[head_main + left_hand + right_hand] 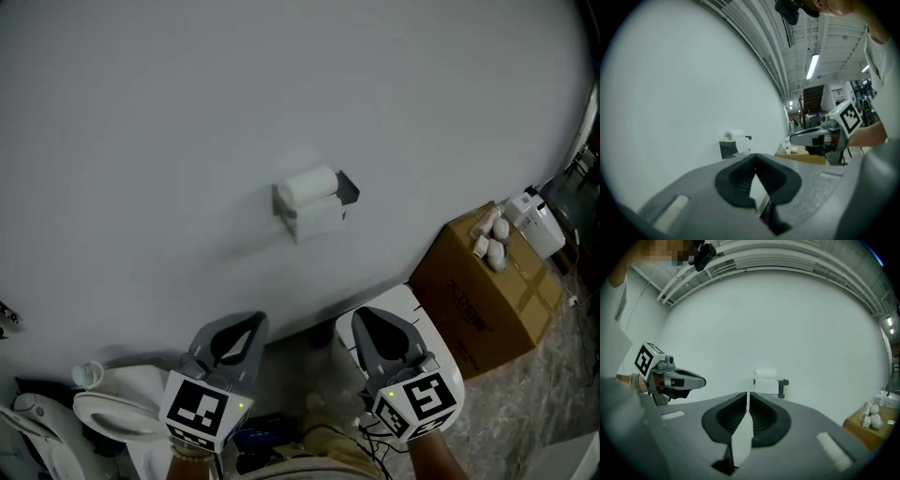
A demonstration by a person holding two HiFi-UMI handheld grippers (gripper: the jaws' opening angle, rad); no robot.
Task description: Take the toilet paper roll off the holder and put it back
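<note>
— Plain white wall fills the background; where's the roll (309, 185)?
— On its holder (349, 190), which is fixed to that wall, with a loose sheet hanging down in front. Nothing touches it, so I'd judge the removal not yet begun.
— And the grippers?
— Both are low in the head view, side by side, well apart from the wall. The left gripper (246, 323) and right gripper (367, 321) each point roughly level at the holder. Both gripper views show the roll just above the fingertips, which reads to me as lining up for an approach.
— Fingers?
— The left fingers (736, 180) meet at the tips with nothing between them. The right fingers (764, 416) stand narrow, a thin slit of wall showing through, and they are also empty.
— Why go in like that?
— My guess is it's only a carrying posture. Either one would have to open wide to take something as fat as the roll.
— Why two grippers?
— Probably one draws the roll off while the other steadies the holder or the sheet. I can't tell which end of the holder is open, so I can't tell which side suits which.
— Anything in the way?
— A box (487, 281) stands by the wall at the right, well clear of the holder
</note>
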